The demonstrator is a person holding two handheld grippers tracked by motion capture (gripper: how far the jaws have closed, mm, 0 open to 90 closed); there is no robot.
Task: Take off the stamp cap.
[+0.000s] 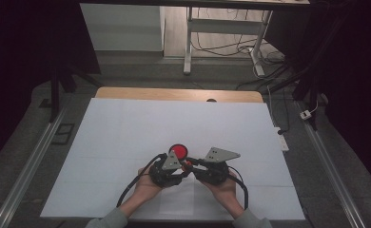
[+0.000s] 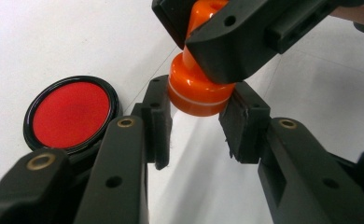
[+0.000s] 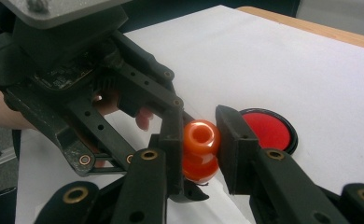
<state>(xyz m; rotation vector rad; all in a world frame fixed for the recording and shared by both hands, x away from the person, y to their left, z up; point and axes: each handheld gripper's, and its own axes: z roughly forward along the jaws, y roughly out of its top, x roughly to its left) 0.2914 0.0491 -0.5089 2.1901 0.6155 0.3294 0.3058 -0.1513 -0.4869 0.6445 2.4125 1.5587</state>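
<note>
A: What is laid out, from the largest thing down?

B: A desk (image 1: 126, 91) covered by a white sheet (image 1: 126, 142) is seen. On the sheet a round red ink pad (image 1: 178, 151) in a black rim is set. Just beside it, lifted off the sheet, an orange stamp (image 2: 198, 91) is held between the two tools.

A: How are the jaws standing?

B: The stamp's narrow handle is clamped by the right gripper (image 3: 200, 140), nearly closed on it. The wider base is pinched from both sides by the left gripper (image 2: 196, 126), its jaws drawn in tight.

A: What could go wrong?

B: The base is caught near the pads' tips, so it could be lost if the hands are pulled apart unevenly. If the cap is twisted off crooked, ink could be smeared on the sheet.

A: What is gained from each view?

B: The hollow top of the handle is shown by the right gripper view. The pale seam around the base is revealed by the left gripper view. From the high view, both hands (image 1: 148, 187) and the stamp's place near the desk's front are made out.
</note>
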